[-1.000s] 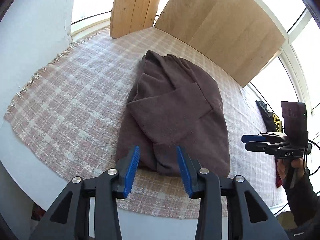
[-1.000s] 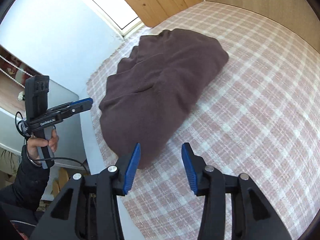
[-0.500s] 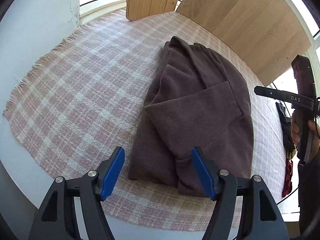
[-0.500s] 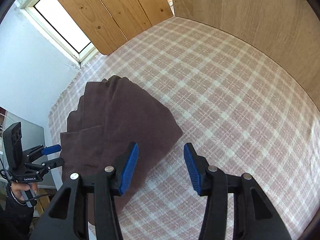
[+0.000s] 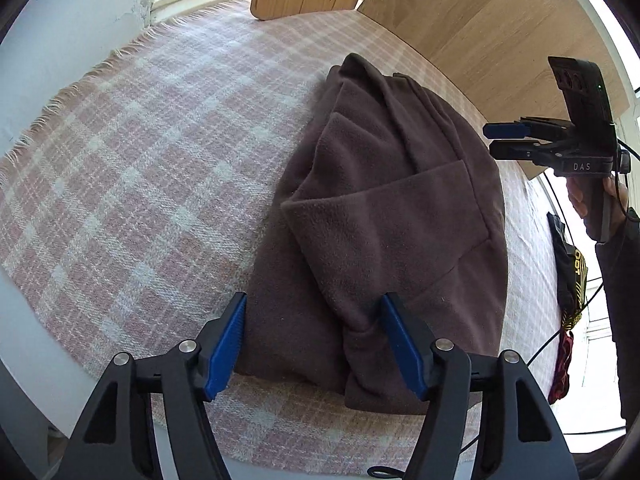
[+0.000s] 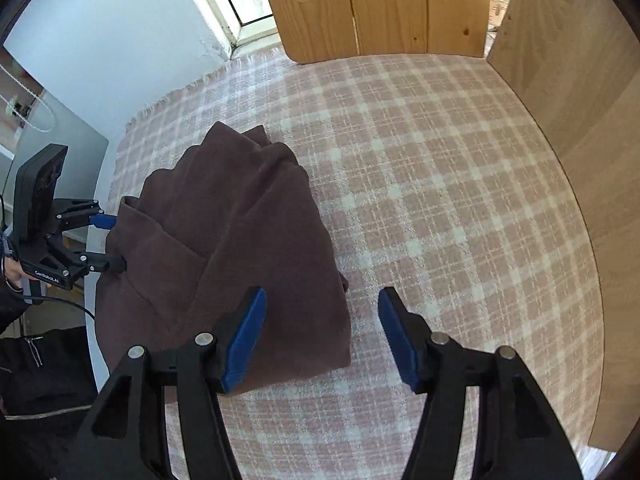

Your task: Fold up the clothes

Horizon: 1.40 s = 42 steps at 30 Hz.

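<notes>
Surroundings of the work surface, seen from both wrist views.
A pink-and-white plaid cloth [image 5: 132, 168] with a fringed edge covers the white table [image 5: 24, 320]. Upright wooden boards [image 6: 384, 4] stand at its far side, a larger wooden panel [image 6: 580, 92] beside them. Dark garments [image 5: 570, 280] with yellow print lie at the table's edge.

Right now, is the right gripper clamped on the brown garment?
No. In the right wrist view the right gripper is open, its pads apart over the garment's edge and the checked cloth, pinching nothing.
</notes>
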Tool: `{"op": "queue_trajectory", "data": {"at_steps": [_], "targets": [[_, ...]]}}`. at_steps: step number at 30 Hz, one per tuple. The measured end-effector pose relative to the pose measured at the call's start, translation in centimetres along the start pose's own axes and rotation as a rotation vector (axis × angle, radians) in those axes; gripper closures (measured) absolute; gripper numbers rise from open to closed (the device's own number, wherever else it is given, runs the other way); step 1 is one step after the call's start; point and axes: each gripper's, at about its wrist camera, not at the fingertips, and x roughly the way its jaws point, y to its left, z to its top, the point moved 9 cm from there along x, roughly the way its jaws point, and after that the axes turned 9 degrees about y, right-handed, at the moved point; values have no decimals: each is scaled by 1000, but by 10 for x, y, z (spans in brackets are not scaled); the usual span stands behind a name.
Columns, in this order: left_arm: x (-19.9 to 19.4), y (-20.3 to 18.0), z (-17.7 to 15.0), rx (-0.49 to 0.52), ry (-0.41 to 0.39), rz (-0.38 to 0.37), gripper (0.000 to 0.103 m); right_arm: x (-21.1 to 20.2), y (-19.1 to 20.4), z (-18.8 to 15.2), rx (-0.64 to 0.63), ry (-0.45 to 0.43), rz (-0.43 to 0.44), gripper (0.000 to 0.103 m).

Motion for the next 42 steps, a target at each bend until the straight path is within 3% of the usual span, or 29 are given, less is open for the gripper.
{"op": "queue_trajectory", "data": {"at_steps": [2, 6, 8, 10, 13, 15, 16, 19, 22, 28, 34, 38, 40, 42], "targets": [[0, 1, 0, -15, -3, -3, 41, 11, 4, 14, -61, 42, 59, 43], [1, 3, -1, -57, -9, -15, 41, 34, 10, 32, -184, 130, 98, 43], [1, 3, -1, -69, -9, -20, 40, 47, 13, 35, -224, 184, 115, 36], [3, 3, 0, -81, -12, -22, 39, 55, 16, 37, -240, 198, 119, 30], [5, 0, 0, -87, -27, -23, 39, 59, 26, 35, -275, 178, 139, 31], [4, -1, 2, -81, -39, -26, 40, 61, 33, 34, -305, 169, 131, 36], [3, -1, 2, -83, -47, -36, 42, 61, 38, 32, -316, 175, 137, 53], [-4, 0, 2, -96, -75, -68, 52, 58, 52, 28, -368, 185, 85, 63], [-16, -1, 5, -108, -118, -118, 60, 50, 65, 20, -412, 189, 40, 69], [-22, -3, 6, -96, -135, -154, 62, 28, 68, 11, -392, 153, 18, 76], [-22, -6, 29, -41, -113, -126, 62, 15, 80, 6, -392, 158, 22, 78], [-30, 16, 16, -137, -94, -165, 55, 33, 72, 10, -361, 206, 3, 78], [-34, 19, 4, -182, -87, -148, 42, 43, 71, 12, -381, 220, -15, 75], [-30, 17, -7, -244, -67, -152, 38, 51, 70, 16, -406, 240, -32, 73]]}}
